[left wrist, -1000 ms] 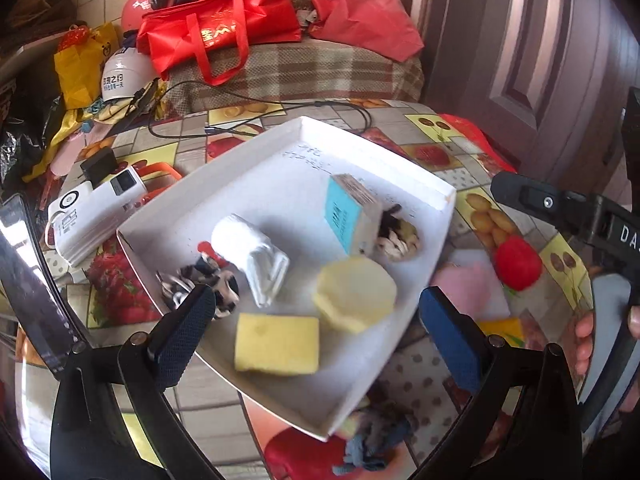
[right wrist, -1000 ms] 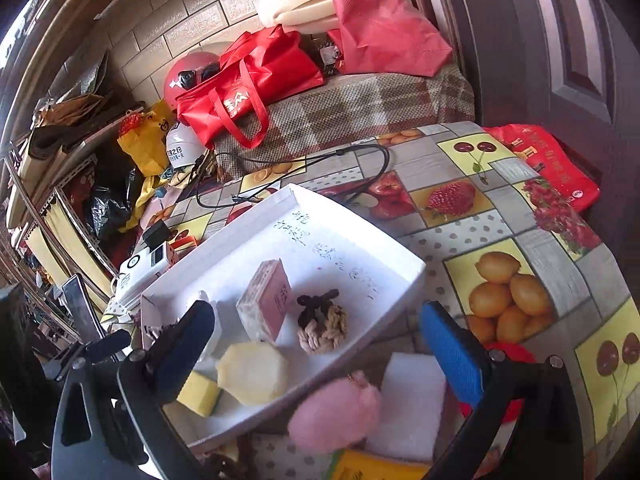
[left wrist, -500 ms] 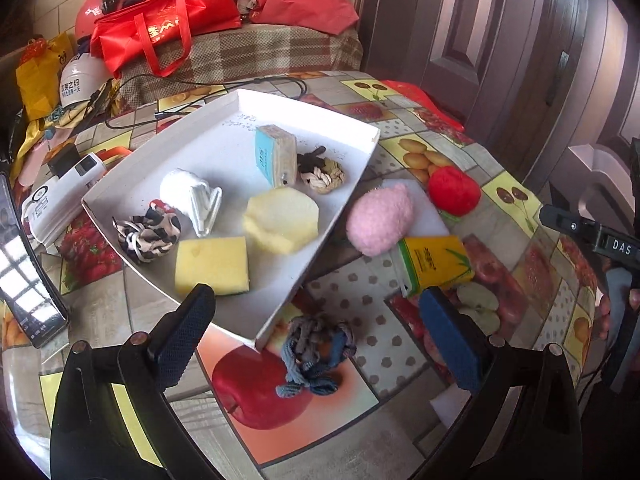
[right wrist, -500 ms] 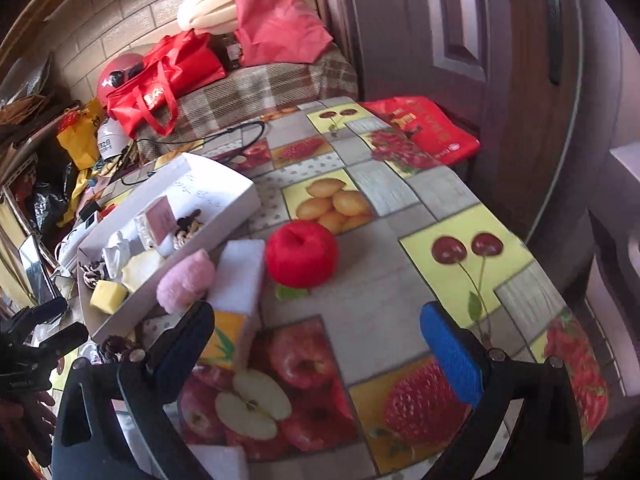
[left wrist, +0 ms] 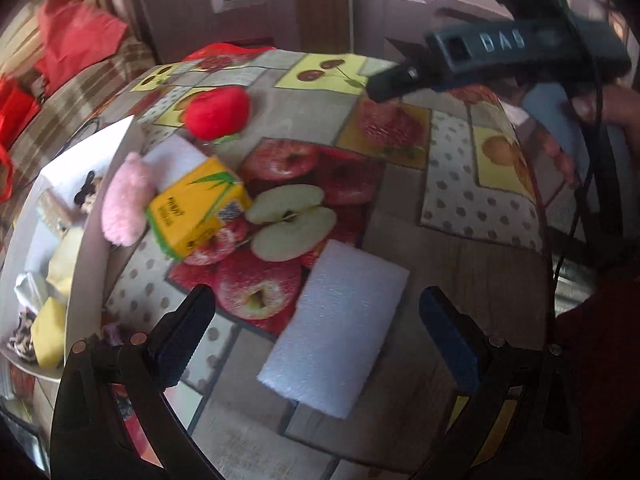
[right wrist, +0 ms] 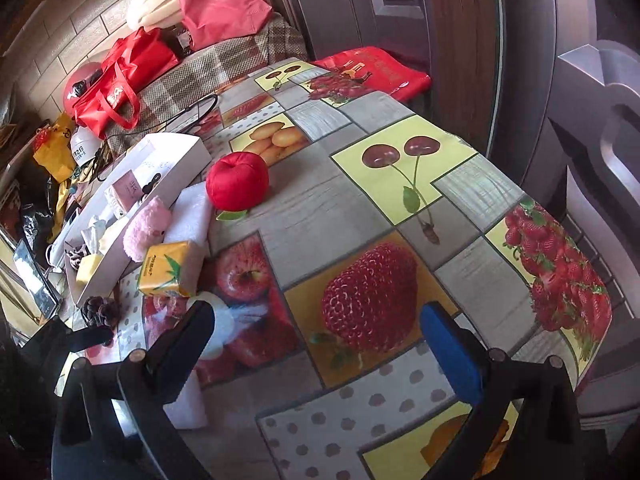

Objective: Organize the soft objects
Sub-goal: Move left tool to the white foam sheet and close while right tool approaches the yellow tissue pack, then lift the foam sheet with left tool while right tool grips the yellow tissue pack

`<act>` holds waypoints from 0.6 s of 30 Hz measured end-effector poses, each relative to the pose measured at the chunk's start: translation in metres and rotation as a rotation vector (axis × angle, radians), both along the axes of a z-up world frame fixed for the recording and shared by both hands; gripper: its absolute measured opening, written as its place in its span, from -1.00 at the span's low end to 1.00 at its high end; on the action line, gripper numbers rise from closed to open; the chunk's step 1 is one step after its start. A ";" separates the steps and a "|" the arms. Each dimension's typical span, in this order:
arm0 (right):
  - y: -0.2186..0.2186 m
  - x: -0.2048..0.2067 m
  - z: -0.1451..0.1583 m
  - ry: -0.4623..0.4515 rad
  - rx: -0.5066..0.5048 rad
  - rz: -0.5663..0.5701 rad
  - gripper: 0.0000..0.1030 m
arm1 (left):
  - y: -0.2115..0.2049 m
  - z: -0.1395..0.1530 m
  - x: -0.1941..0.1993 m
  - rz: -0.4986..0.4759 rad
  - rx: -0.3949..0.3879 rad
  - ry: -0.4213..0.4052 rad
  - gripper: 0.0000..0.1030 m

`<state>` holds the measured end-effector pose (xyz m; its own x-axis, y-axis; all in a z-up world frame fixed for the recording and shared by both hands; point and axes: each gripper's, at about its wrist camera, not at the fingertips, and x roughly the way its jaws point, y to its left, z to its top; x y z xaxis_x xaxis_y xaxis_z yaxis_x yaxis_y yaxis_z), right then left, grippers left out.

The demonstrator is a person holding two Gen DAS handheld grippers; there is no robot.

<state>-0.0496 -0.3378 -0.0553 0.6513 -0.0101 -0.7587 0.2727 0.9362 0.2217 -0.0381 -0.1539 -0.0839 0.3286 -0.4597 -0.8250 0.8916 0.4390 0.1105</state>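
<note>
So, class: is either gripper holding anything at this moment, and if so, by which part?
Nothing is held. The left gripper is open above the white foam block, not touching it. The right gripper is open over the bare tablecloth.

1. Foam pad (left wrist: 336, 328) lies on the table (left wrist: 452, 248) between the left gripper's fingers (left wrist: 188, 332).
2. Tissue pack (left wrist: 198, 208) sits beyond the left finger, touching the plush ball (left wrist: 124, 200) on its left.
3. Tray (right wrist: 176, 160) lies farther left, holding a sponge (left wrist: 48, 336).
4. Plush apple (right wrist: 237, 181) sits far ahead of the right gripper's fingers (right wrist: 450, 352), just beside the tray.
</note>
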 end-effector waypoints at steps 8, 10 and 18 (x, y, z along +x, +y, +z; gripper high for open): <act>0.012 0.027 0.013 -0.030 -0.029 0.141 1.00 | 0.004 -0.013 0.015 0.033 0.019 0.084 0.10; 0.029 0.042 0.012 -0.032 -0.059 0.210 1.00 | 0.019 -0.014 0.017 0.077 0.014 0.083 0.08; 0.113 0.103 -0.006 -0.019 -0.182 0.495 0.99 | 0.092 -0.017 0.019 0.331 -0.020 0.090 0.08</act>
<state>0.0536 -0.2248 -0.0615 0.6250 0.1713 -0.7616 -0.2140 0.9758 0.0438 -0.0189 -0.0623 -0.1005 0.3887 -0.3563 -0.8497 0.7061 0.7077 0.0262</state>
